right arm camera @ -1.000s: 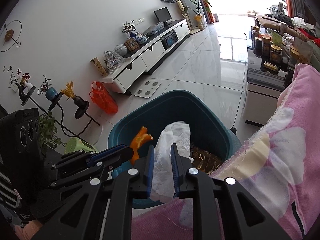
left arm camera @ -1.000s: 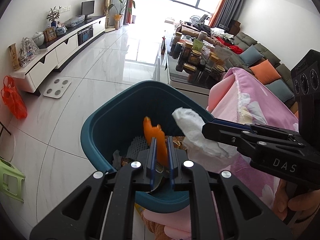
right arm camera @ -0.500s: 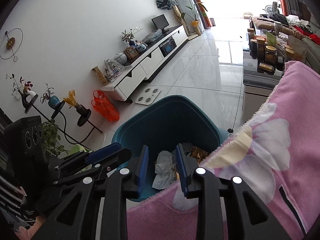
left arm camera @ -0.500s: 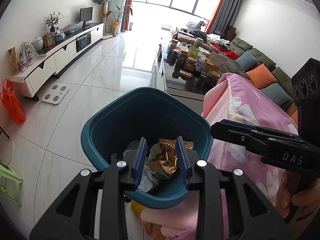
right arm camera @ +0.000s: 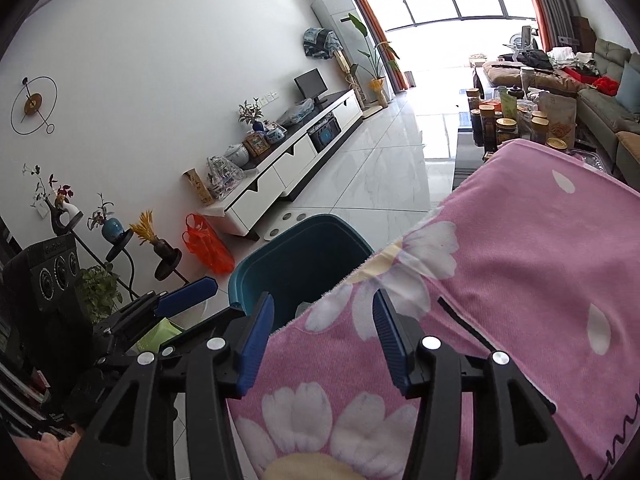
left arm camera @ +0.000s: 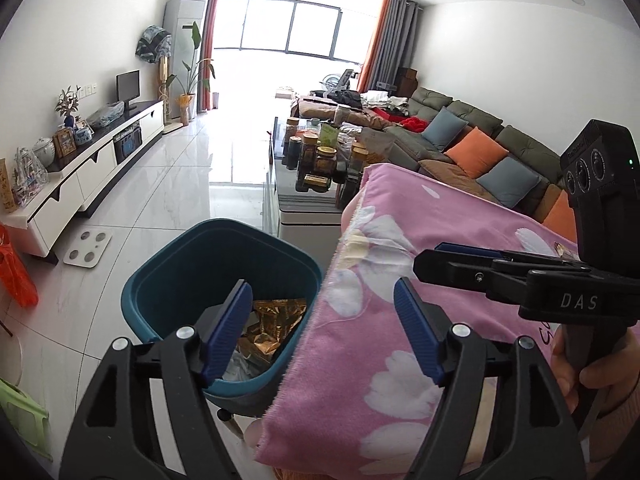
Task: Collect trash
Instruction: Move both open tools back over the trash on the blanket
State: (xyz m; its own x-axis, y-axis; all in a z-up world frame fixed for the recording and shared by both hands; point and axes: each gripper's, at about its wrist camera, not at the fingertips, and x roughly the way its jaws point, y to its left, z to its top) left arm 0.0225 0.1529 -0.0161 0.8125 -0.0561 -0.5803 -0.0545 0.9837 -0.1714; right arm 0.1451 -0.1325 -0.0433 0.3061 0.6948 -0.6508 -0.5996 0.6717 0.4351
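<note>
Two grippers: both in view, both empty, above the edge of the pink floral blanket [left arm camera: 400, 280] beside the teal bin [left arm camera: 192, 264].
Left gripper [left arm camera: 322, 300]: released; jaws have just been opening and stand wide apart with nothing between the blue pads. Seen through the gap are the bin's near rim and the blanket edge.
Right gripper [right arm camera: 322, 320]: released; jaws have just been opening, nothing clamped. Its pads hang over the blanket, with the bin just beyond the left pad.
Teal bin: on the white tiled floor, touching the blanket's hanging edge, near side partly hidden by it.
Trash: inside the bin. A crumpled gold foil wrapper [left arm camera: 268, 324] lies on top; white tissue [left arm camera: 240, 368] sits below it toward the near wall. From the right wrist view only a pale scrap shows inside the bin.
Hand [left arm camera: 592, 368]: a person's hand grips the right gripper's handle, to the right of the bin above the blanket.
Surroundings: low white TV cabinet [right arm camera: 288, 168] against the wall beyond the bin; orange plastic bag [right arm camera: 208, 246] on the floor near it.
</note>
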